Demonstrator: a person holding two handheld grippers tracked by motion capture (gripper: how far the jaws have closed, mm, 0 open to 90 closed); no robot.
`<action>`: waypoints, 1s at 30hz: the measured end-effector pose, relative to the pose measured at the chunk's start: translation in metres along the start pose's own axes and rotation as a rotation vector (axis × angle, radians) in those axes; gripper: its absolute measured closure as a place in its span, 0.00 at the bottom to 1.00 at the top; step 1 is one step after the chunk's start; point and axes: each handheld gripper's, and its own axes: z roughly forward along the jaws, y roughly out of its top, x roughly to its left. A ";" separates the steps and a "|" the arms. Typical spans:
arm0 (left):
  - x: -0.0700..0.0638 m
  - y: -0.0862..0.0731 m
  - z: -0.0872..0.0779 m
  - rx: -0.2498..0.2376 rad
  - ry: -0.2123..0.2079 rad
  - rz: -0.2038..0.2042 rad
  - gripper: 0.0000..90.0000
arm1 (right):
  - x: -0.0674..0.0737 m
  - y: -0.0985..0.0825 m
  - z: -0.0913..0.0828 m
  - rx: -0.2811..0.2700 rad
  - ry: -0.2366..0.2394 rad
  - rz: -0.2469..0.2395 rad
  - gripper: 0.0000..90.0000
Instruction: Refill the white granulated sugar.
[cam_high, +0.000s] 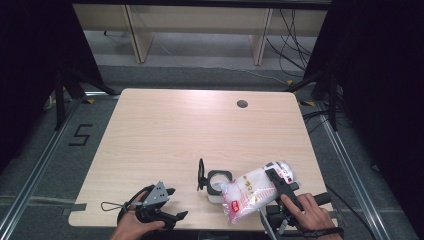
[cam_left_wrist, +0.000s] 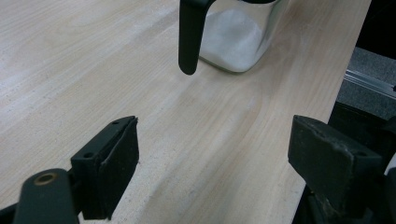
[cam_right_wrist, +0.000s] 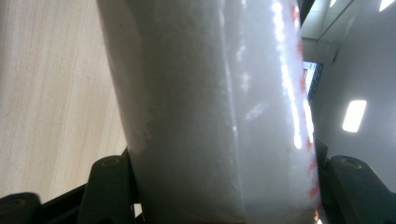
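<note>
Resting near the table's (cam_high: 165, 130) near edge, a clear jar (cam_high: 219, 183) with a black rim stands between the two grippers, its black lid (cam_high: 201, 175) hinged up on its left side. The bag (cam_high: 255, 191) lies tilted just right of the jar, its lower end at the jar's mouth, and is clamped across its middle by the right gripper (cam_high: 276, 182), whose jaws press on both of its sides in the right gripper view (cam_right_wrist: 219, 116). The left gripper (cam_high: 167, 202) sits at the near left, well apart from the jar, held by a hand (cam_high: 131, 224); in the left gripper view its jaws stand wide with only bare wood between them, and the jar (cam_left_wrist: 236, 35) lies beyond, nothing in the way. A round cable hole (cam_high: 242, 104) marks the table's far right. On the floor at the left a taped "5" (cam_high: 80, 134) can be read; the bag carries red print too small to read. The table is pale wood grain with rounded corners. The jar is squarish with rounded walls, transparent, and holds a low layer of white grains. The bag is glossy clear plastic packed with white grains, bulging and cylindrical. The jaw pads are matte black and blocky. Pale shelving (cam_high: 200, 22) and loose cables (cam_high: 295, 45) stand on the floor beyond the table.
</note>
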 end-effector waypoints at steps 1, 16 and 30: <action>0.000 0.000 0.000 0.000 0.000 0.000 0.18 | -0.003 0.002 -0.001 0.006 0.015 -0.028 0.47; -0.001 -0.001 0.000 0.003 0.005 -0.032 0.18 | -0.004 -0.009 -0.002 0.025 0.000 -0.009 0.47; 0.000 -0.001 -0.001 0.010 0.005 -0.019 0.18 | -0.005 -0.014 -0.006 0.064 0.019 -0.007 0.47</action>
